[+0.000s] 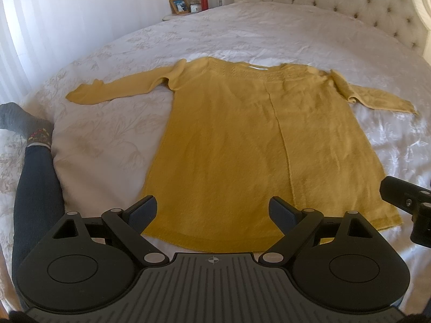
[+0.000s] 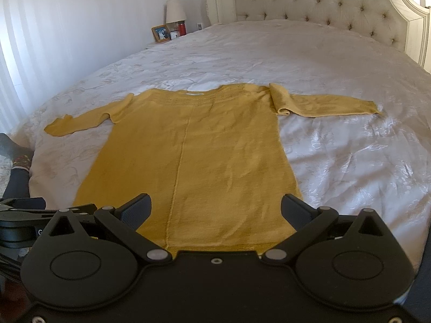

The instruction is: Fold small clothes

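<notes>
Both the left gripper (image 1: 212, 207) and right gripper (image 2: 215, 207), fingers wide, hover at the near hem of the mustard sweater (image 1: 242, 140), which runs lengthwise away up the bed (image 1: 107, 134).

Garment: mustard-yellow knitted long-sleeved sweater (image 1: 242, 145), spread flat on white floral bedspread (image 1: 113, 123)
Left gripper (image 1: 212, 210): fingers spread wide, over hem

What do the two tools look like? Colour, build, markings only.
Both are matte black. The left tool has a ribbed grey-black base plate with a small crosshair mark, two round disc housings, silver pivot pins on angled linkages, and dark blue-grey pads. The right tool matches, but its plate is smooth with one centre screw. No cables or sleeves clearly visible.
</notes>
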{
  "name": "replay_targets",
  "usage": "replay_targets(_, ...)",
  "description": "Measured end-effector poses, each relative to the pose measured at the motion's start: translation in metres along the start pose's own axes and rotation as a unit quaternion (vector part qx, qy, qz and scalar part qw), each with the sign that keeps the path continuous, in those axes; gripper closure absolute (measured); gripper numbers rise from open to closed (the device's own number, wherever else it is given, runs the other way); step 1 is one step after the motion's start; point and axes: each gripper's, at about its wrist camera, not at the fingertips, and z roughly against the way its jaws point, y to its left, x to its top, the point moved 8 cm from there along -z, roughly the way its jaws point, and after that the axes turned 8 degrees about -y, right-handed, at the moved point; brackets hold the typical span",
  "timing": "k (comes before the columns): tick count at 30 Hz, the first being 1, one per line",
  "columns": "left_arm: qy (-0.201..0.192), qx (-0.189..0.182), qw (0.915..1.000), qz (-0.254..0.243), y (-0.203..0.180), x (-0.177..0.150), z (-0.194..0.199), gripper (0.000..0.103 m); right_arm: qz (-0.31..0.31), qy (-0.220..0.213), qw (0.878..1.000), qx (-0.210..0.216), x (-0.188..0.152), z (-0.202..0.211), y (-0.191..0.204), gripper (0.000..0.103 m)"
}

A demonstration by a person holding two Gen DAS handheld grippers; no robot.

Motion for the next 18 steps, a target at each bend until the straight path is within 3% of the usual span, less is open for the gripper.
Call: replay_targets(18, -0.001, 0.009, 0.9999, 0.005, 0.0066, 0.0038, 0.0001, 0.012, -0.004, 0.004, 1.000, 0.002, -0.0011, 0.0003, 0.0026, 0.001)
